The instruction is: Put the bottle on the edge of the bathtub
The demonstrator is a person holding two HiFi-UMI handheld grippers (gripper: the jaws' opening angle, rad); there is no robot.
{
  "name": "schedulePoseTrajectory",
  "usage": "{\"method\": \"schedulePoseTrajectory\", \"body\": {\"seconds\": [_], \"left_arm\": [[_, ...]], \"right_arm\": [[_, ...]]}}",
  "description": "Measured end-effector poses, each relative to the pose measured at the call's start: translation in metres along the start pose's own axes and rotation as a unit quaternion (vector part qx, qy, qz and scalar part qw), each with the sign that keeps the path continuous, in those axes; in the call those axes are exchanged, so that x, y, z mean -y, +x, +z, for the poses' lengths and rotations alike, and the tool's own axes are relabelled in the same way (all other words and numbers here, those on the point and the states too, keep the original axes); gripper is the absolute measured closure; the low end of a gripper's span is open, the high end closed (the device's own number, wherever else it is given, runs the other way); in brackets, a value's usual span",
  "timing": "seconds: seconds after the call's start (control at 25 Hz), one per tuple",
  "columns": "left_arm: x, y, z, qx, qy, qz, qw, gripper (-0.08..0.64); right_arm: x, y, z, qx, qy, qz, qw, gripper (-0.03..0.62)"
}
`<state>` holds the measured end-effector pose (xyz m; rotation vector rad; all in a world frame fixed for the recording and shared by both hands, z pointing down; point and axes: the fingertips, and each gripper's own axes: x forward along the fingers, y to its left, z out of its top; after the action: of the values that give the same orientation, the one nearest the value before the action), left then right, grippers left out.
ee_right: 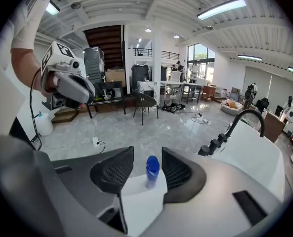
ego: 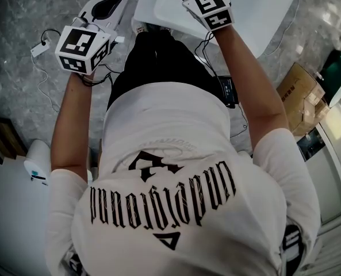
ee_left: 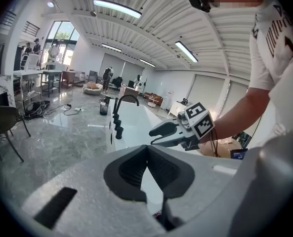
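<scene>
Bottle (ee_right: 152,172), blue and slim, stands upright on the white rim of the bathtub (ee_right: 139,201), close to that rim's outer border with the grey stone floor (ee_right: 136,127) beyond it. That is where the task wants it, so I judge the placing itself to be done.

My right hand-held gripper (ee_right: 147,157) frames the bottle. Its two black pads stand wide apart, one on each side of the cap, and neither presses on it. There is clear daylight on both sides, so the bottle is resting on its own base and not in my grip. I keep the jaws spread this way so that I can come away without brushing the cap. A tall, narrow bottle on a narrow ledge would tip at a light knock, and the floor side is the bad side to lose it on.

Along the same rim, off to the right, sit a row of black knobs (ee_right: 210,149) and the curved black tap (ee_right: 242,116), well apart from the bottle, so nothing crowds it.

My left hand-held gripper (ee_left: 146,149) has no part in this. Its jaw tips are together with nothing between them, and I hold it off to the side, over the floor beside the tub, pointing along the tub's length so it stays out of the way.
</scene>
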<state>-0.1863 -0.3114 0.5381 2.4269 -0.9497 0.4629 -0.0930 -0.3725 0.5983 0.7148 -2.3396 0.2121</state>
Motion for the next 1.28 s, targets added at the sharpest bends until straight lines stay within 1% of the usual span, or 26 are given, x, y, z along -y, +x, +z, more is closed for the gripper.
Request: {"method": "schedulePoseTrajectory", "body": {"seconds": [0.12,0.24,0.44,0.6,0.72,1.0,1.12,1.28], "left_arm": [[0.005,-0.014,0.003,0.006,-0.001,0.004,1.0000,0.545],[0.011,-0.029,0.013,0.018,0.004,0.005,0.9998,0.545],[0.024,-0.056,0.040,0.045,0.012,0.008,0.9989,0.545],[0.040,-0.074,0.072,0.068,0.027,0.007,0.9973,0.545],[0.046,-0.088,0.091,0.083,0.039,0.007,0.9957,0.545],[0.061,-0.115,0.124,0.118,0.056,0.005,0.9914,0.545],[0.072,-0.127,0.135,0.128,0.063,0.005,0.9898,0.545],[0.081,-0.140,0.148,0.140,0.068,0.008,0.9877,0.545]], "right_arm": [[-0.008,-0.016,0.012,0.008,0.012,0.008,1.000,0.430],[-0.015,-0.037,0.029,0.021,0.013,0.005,1.000,0.430],[-0.028,-0.078,0.067,0.052,0.007,0.000,0.999,0.433],[-0.032,-0.115,0.101,0.085,0.001,-0.010,0.996,0.459],[-0.036,-0.133,0.124,0.105,0.006,-0.014,0.994,0.477],[-0.043,-0.171,0.153,0.130,0.005,-0.029,0.991,0.519],[-0.049,-0.187,0.161,0.137,0.004,-0.032,0.990,0.538],[-0.054,-0.208,0.173,0.158,0.001,-0.043,0.987,0.557]]}}
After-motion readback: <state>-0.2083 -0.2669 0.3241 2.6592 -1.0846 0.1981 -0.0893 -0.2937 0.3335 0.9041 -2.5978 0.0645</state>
